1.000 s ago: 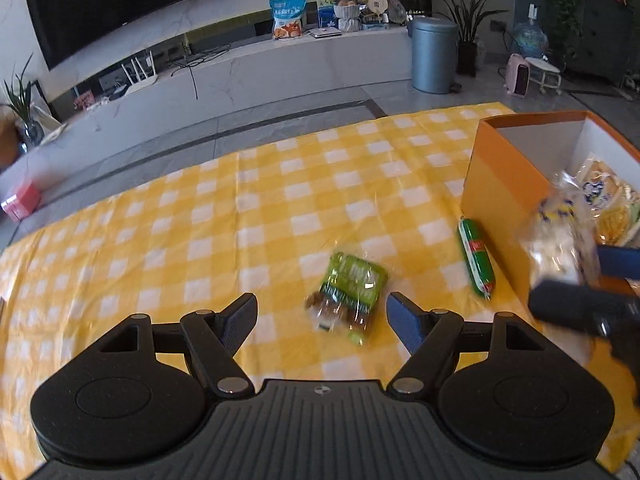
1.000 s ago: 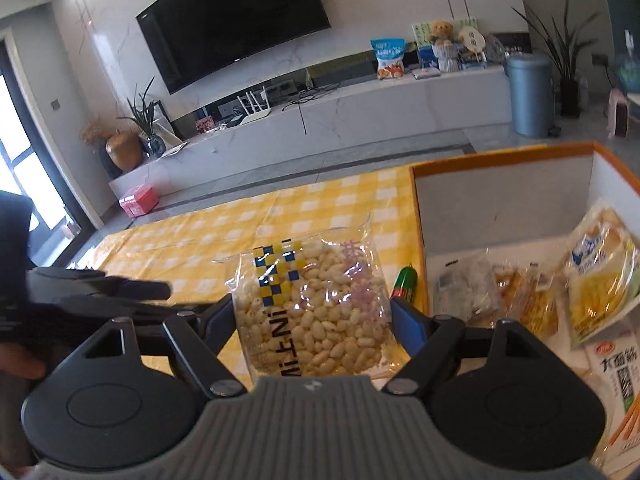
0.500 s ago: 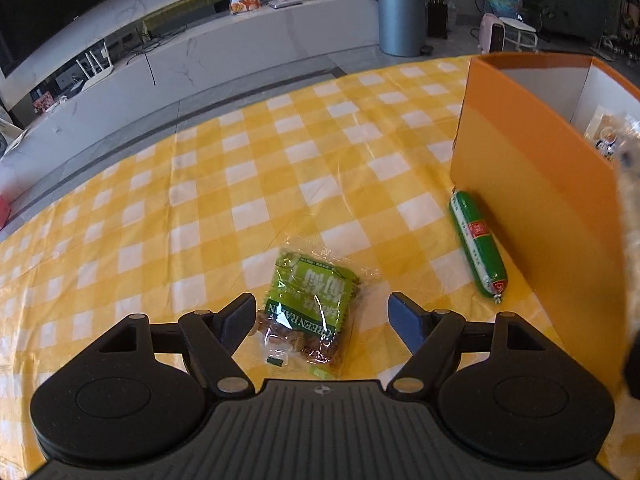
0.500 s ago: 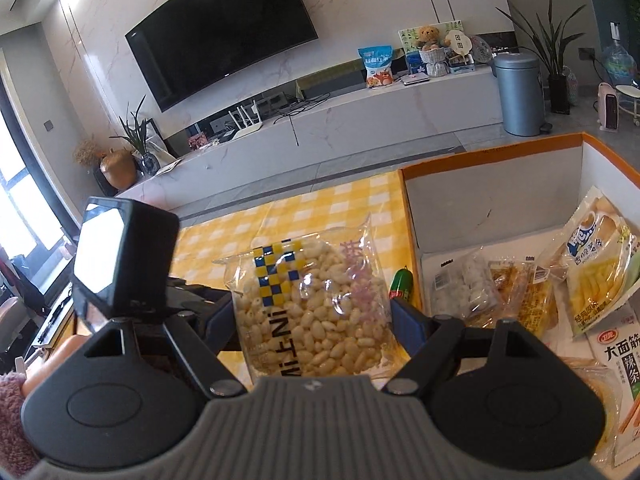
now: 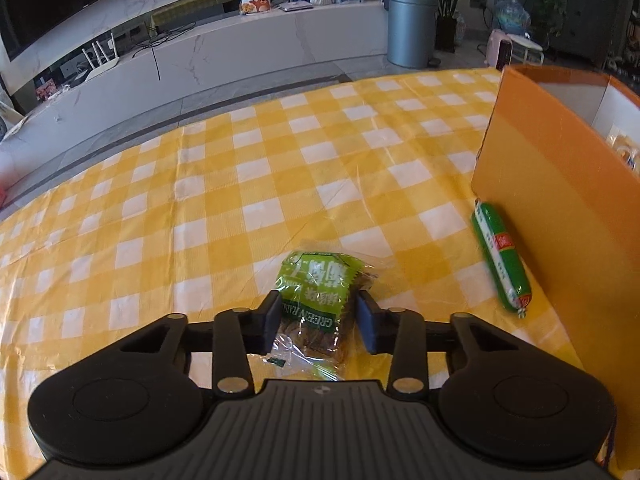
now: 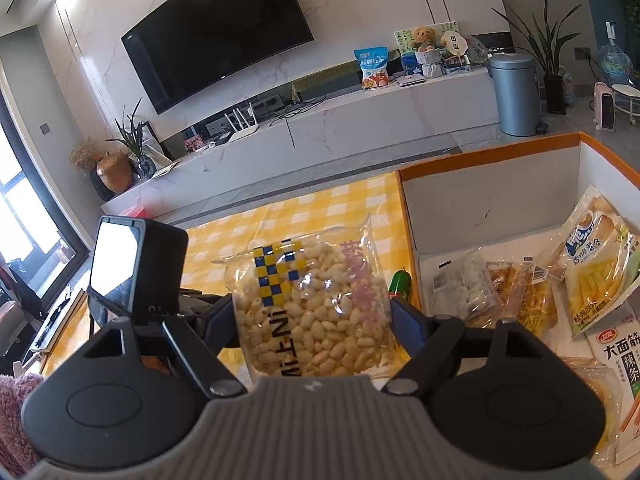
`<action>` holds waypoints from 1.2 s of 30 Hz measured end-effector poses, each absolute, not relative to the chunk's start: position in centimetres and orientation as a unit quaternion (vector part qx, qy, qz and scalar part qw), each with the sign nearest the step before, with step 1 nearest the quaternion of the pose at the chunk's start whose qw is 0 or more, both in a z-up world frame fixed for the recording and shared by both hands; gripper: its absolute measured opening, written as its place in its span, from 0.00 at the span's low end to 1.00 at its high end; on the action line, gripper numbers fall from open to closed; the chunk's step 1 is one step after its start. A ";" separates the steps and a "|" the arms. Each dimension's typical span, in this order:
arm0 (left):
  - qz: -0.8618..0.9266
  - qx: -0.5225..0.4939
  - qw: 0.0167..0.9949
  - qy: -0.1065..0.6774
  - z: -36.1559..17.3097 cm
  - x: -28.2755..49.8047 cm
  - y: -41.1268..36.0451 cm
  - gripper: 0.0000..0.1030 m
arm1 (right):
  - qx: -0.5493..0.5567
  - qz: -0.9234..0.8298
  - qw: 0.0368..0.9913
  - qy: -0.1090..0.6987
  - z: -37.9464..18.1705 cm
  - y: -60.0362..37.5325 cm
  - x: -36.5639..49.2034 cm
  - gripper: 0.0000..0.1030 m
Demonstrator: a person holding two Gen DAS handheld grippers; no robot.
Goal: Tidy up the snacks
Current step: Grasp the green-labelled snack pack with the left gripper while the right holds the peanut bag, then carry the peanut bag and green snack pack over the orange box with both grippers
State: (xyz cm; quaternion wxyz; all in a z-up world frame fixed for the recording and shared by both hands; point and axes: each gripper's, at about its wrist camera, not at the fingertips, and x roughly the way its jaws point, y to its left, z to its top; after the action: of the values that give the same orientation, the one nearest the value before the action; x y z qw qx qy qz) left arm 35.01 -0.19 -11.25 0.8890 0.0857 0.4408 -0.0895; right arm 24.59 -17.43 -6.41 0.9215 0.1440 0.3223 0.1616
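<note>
My left gripper (image 5: 318, 322) is shut on a green raisin packet (image 5: 320, 296) that lies on the yellow checked tablecloth (image 5: 240, 184). A green sausage (image 5: 502, 256) lies to its right against the orange box (image 5: 560, 184). My right gripper (image 6: 316, 322) is shut on a clear bag of pale puffed snacks (image 6: 316, 304) and holds it above the table beside the box's left wall (image 6: 408, 216). The box holds several snack packs (image 6: 592, 272). The left gripper's body (image 6: 136, 268) shows at the left of the right wrist view.
A white TV bench (image 5: 240, 48) runs along the far wall with a grey bin (image 5: 412, 28) at its right. The sausage's tip (image 6: 400, 282) shows behind the snack bag in the right wrist view.
My left gripper came down over the green raisin packet and closed on it. My right gripper kept hold of the puffed snack bag and shifted slightly.
</note>
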 end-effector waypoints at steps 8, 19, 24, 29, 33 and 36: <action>-0.066 0.040 0.886 0.458 -10.3 34.5 2.0 0.31 | 0.141 0.161 0.922 0.323 -6.3 -17.2 24.4 0.76; -0.072 -0.088 0.883 0.456 -7.7 32.3 6.5 0.19 | 0.149 0.170 0.921 0.318 -6.0 -17.5 24.5 0.76; -0.084 -0.124 0.880 0.451 -7.3 31.6 7.8 0.13 | 0.169 0.180 0.919 0.306 -5.5 -18.5 24.3 0.76; -0.098 -0.149 0.875 0.449 -7.0 31.1 8.8 0.13 | 0.164 0.183 0.920 0.304 -5.3 -18.2 24.3 0.76; -0.101 -0.155 0.882 0.435 -5.8 30.4 9.1 0.13 | 0.164 0.191 0.921 0.297 -4.8 -18.1 24.1 0.76; -0.100 -0.154 0.893 0.411 -3.9 29.5 9.1 0.13 | 0.175 0.186 0.928 0.271 -3.6 -18.9 23.1 0.76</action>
State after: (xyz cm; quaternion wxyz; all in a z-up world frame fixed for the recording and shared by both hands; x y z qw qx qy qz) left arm 29.52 9.06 -3.91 0.8929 -0.1541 0.4109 -0.1003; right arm 23.15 -18.89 -3.64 0.9282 0.1751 0.2709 0.1855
